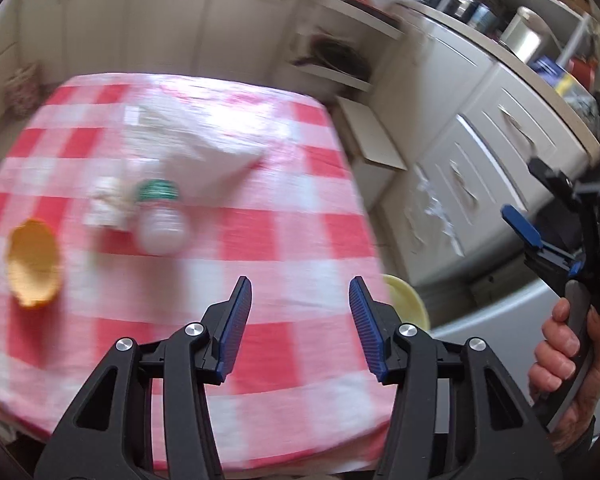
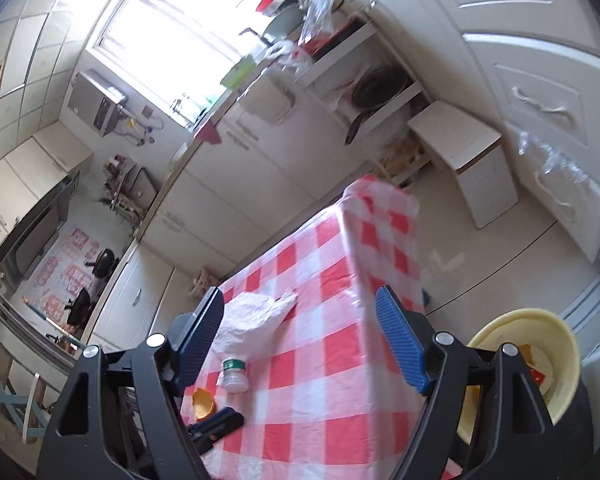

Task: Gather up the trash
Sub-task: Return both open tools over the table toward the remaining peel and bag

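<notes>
- The left gripper [image 1: 300, 322] hangs above the near edge of the table [image 1: 284, 216] with its blue-padded jaws spread apart and nothing between them.
- The right gripper [image 2: 300, 338] is likewise held wide, jaws apart and bare, over the same checked tablecloth.
- In the left wrist view the right gripper shows again off the table's right side, gripped by the person's right hand [image 1: 562, 364].
- Nearest the table's middle lies a small clear bottle with a green cap [image 1: 161, 216], on its side.
- Touching the bottle on its left is a crumpled white wad [image 1: 106, 204]; what it is made of is too blurred to tell.
- Farther left of the bottle, apart from it, sits an orange peel [image 1: 34, 262].
- Beyond the bottle, toward the table's far side, lies a white plastic bag [image 1: 204, 142].
- Just off the table's near right corner stands a yellow bin [image 2: 528, 364] with scraps inside.
</notes>
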The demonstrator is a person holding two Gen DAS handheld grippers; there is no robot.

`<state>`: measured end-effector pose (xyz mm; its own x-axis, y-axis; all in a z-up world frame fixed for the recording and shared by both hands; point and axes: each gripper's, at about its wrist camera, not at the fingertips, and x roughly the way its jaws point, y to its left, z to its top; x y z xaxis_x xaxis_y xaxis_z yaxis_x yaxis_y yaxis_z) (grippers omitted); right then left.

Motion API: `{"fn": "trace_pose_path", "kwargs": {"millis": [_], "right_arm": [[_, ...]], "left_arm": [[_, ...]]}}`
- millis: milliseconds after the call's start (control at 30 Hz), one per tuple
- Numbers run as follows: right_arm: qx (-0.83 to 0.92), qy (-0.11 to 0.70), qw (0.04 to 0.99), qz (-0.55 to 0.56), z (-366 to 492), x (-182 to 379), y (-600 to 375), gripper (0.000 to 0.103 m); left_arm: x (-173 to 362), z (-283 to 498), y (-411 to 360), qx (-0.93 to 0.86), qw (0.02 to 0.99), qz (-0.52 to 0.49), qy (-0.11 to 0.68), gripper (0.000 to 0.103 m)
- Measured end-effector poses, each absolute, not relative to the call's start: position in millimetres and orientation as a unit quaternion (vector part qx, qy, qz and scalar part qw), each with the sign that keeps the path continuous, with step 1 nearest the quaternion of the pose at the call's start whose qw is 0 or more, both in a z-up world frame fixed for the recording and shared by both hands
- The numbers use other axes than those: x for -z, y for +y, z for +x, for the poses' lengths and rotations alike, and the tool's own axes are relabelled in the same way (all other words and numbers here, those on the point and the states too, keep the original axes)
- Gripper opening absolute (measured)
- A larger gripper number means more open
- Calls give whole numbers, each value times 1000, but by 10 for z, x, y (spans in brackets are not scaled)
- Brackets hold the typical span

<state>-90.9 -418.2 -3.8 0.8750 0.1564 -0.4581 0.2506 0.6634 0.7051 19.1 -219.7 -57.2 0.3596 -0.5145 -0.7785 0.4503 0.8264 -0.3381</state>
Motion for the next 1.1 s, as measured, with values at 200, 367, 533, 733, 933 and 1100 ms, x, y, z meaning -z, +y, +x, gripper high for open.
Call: {"fn": "trace_pose_path", "kwargs": {"millis": [200,367,533,733,933,1100], "right_arm": [[-6,286,883,373,-557,73,-3753,76],[-19,312,886,342,-364,122,-3447,77],[-25,336,888,313,-202,192,-3185,77],[-38,355,888,291,6,227,-2928,77],[-64,370,896,236,350,204,-2565,79],[-81,389,897,193,685,310,-2357,79]], "left_arm": [[471,342,-1586,218,863,-24,455,48],[407,313,-1349,176,890,18,419,49],[352,256,-1298,166,901,48,398,50],[339,262,-1191,159,904,60,393,56],[343,396,-1036,137,907,81,390,58],[387,721,-884,143,892,64,424,63]]}}
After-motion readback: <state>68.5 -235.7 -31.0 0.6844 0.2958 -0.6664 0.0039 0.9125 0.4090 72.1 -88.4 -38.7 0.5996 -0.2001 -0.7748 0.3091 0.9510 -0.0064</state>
